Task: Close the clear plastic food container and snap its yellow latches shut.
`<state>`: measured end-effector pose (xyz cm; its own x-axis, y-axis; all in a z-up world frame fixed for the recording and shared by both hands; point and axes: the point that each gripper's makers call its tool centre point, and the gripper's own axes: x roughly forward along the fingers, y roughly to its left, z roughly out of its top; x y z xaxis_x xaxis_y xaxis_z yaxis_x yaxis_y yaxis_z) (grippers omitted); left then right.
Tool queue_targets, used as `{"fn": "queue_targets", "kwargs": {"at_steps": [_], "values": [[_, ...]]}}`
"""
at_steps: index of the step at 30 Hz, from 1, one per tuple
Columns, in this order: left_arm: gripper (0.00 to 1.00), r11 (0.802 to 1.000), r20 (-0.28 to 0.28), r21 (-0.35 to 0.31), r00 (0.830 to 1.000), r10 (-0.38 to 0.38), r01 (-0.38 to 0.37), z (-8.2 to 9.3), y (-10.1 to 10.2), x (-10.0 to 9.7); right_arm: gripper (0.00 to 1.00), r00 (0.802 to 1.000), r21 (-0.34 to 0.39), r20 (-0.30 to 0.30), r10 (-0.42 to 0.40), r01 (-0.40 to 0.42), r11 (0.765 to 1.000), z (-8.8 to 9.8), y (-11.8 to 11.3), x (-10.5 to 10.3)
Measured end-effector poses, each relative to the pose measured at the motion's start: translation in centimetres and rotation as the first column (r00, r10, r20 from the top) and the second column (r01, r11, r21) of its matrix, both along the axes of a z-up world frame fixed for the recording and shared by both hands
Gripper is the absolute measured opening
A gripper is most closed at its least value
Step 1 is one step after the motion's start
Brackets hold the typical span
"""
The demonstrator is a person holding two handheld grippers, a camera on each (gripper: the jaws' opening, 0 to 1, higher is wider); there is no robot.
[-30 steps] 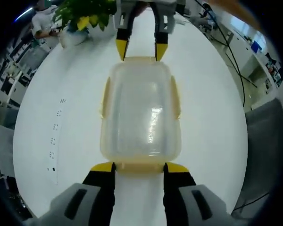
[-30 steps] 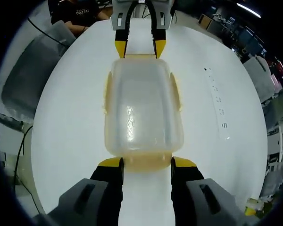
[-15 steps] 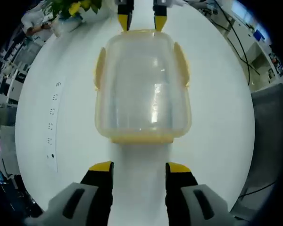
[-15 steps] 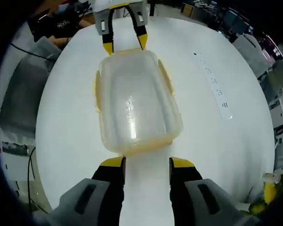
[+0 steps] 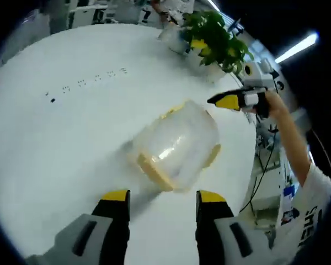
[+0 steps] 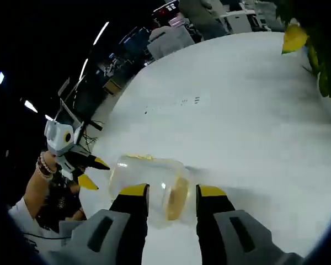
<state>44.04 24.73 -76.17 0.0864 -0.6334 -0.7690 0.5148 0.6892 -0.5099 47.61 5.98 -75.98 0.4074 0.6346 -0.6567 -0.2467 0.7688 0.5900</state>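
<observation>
Both views were smeared by motion blur. The white worktop [image 5: 55, 143] was brightly and evenly lit from above, while the room behind sat dim in the right gripper view, cut by streaks from ceiling strip lights [image 6: 101, 32]. The clear container [image 5: 176, 144] was soft-edged, with a pale glare patch on its top and a faint shadow beside it. Fisheye bending curved the worktop's edge, and detail broke down toward the margins.

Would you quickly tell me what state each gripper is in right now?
Left gripper: open, holding nothing, short of the clear container.
Right gripper: open, holding nothing, jaws near the container's end.
</observation>
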Motion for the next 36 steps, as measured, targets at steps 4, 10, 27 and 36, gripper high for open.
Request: {"fn": "queue_targets", "kwargs": {"at_steps": [4,10,27,36], "values": [[0.48,0.997,-0.04,-0.019,0.997,0.068,-0.069,-1.0,-0.5,0.6,0.33,1.0,-0.081,-0.006,0.025,-0.025,0.996,-2.1,0.4,-1.0],[0.36,0.964,-0.094,-0.083,0.965,0.244,-0.251,-1.2,-1.2,1.9,0.27,1.0,-0.075,0.025,0.014,-0.012,0.997,-1.9,0.7,-1.0],[0.12,0.98,-0.109,-0.002,0.974,0.197,-0.198,-1.8,-0.4,0.4,0.14,1.0,-0.101,-0.006,0.027,-0.028,0.995,-1.6,2.3,-3.1],[0.1,0.981,-0.099,0.027,0.976,0.192,-0.19,-1.8,1.4,-1.5,0.14,1.0,-0.094,-0.012,0.023,-0.024,0.995,-1.6,3.9,-5.1]]}}
